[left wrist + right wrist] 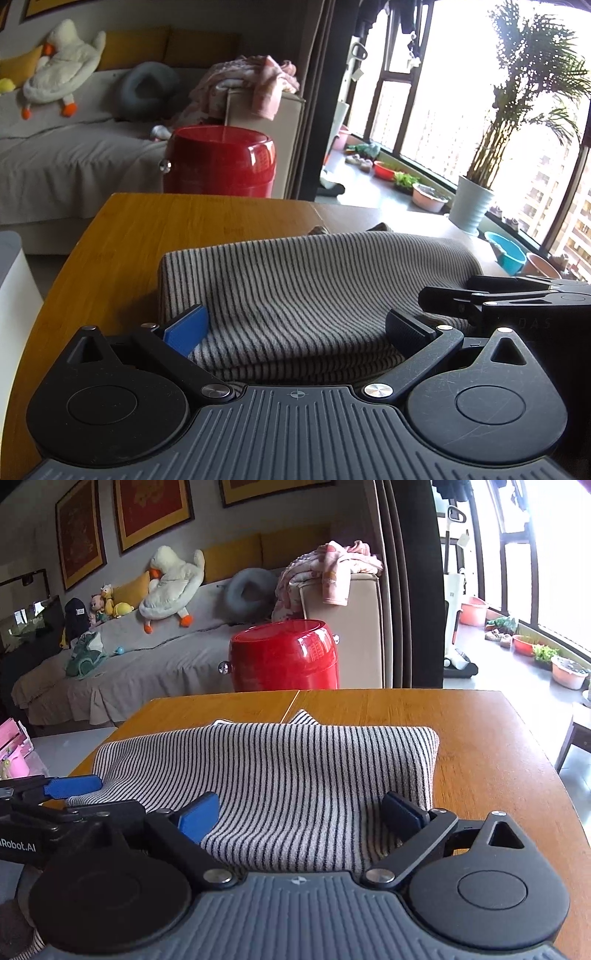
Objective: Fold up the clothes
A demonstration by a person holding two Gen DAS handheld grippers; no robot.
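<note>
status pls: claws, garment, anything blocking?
Left claw open, right claw open, both straddling the near edge. Striped garment folded, lying on wooden table. Nothing in the way on the table.

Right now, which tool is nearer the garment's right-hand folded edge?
Right. The right tool sits over the striped grey knit garment close to that edge; the left tool sits beside it, toward the opposite end.

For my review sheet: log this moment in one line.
left gripper: open | right gripper: open | striped garment: folded, on wooden table, between both jaws
</note>
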